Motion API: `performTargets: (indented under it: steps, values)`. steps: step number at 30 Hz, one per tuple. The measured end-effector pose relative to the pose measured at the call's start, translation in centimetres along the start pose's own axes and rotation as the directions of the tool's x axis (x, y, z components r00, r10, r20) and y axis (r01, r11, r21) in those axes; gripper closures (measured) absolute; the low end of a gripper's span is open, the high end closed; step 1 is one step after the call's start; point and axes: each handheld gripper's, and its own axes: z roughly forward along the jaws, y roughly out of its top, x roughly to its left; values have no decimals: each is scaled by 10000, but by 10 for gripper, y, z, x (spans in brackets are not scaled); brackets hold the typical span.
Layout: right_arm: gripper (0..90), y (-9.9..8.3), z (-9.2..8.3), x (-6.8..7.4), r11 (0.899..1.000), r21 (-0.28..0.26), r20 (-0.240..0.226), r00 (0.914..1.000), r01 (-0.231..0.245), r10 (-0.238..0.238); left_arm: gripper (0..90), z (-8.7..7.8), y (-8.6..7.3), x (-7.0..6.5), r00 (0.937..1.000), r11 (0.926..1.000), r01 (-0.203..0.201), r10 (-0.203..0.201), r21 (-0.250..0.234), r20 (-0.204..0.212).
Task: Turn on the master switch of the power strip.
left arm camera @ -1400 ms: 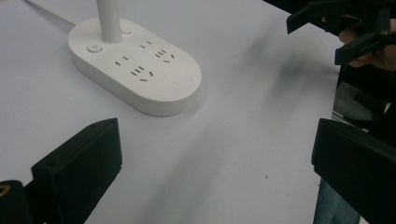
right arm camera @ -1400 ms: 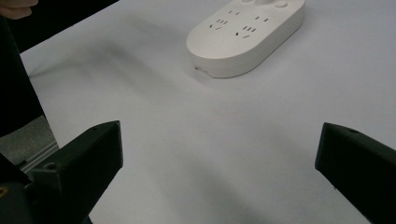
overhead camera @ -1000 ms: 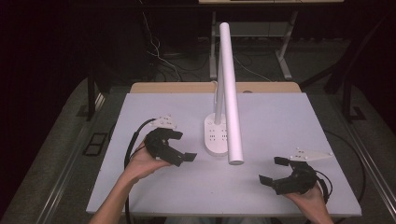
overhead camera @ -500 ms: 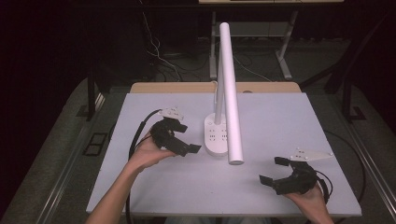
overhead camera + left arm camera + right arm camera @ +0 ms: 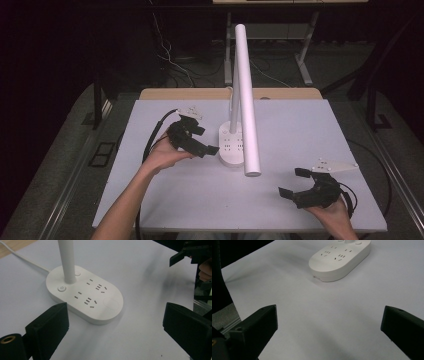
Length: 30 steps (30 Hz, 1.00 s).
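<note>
Since the earlier high-view frames the left gripper (image 5: pixel 200 140) has travelled from about 9 o'clock of the table toward centre and now sits just beside the lamp base (image 5: pixel 232 145); the right gripper (image 5: pixel 295 182) has held its place near 4 o'clock.

Left gripper: jaws spread wide, nothing between them. In the left gripper view the base (image 5: pixel 85 293) lies ahead, framed between the two black jaws but apart from both; no contact that I can see. Power button (image 5: pixel 61 288) sits at 9 o'clock of the stem (image 5: pixel 67 260), and a second small button is just behind the stem.

Right gripper: jaws also wide open, holding nothing, hovering or resting low over the white table (image 5: pixel 310 130); which of the two I cannot tell. Right gripper view shows the base (image 5: pixel 339 258) well ahead at 12 o'clock, bare tabletop in between.

Lamp: base stands at table centre, stem upright, long white light bar (image 5: pixel 246 95) reaching out over the table toward 6 o'clock. Cord (image 5: pixel 22 257) leaves the base toward the far edge.

Progress, judged: approach stage only. Left gripper is positioned at the base but has neither gripped nor pressed anything. Lamp looks unlit, though I cannot be sure. Remaining: close in on the base or button, make contact, do the actual manipulation. Right gripper not yet engaged.
</note>
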Motion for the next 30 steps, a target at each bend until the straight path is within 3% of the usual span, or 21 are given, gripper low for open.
performTargets:
  steps: [7,8,12,19,30]
  values:
    - [4,0,0,-1,10000,-12,26,10000,-5,5,131,3,5,9,10000,10000,5,-5,84,-11]
    - [4,0,0,-1,10000,-19,34,10000,-13,13,136,6,6,9,9998,9998,198,-198,-97,-28]
    - [4,-1,0,-1,10000,-7,49,10000,-6,6,147,10,10,13,9996,9996,260,-261,-123,-57]
    - [4,-1,-1,-2,10000,-14,62,10000,-9,9,184,17,16,19,9995,9996,286,-286,52,138]
    - [4,-1,-1,-3,10000,-10,57,10000,-38,38,379,24,24,30,9994,9994,334,-334,65,-24]
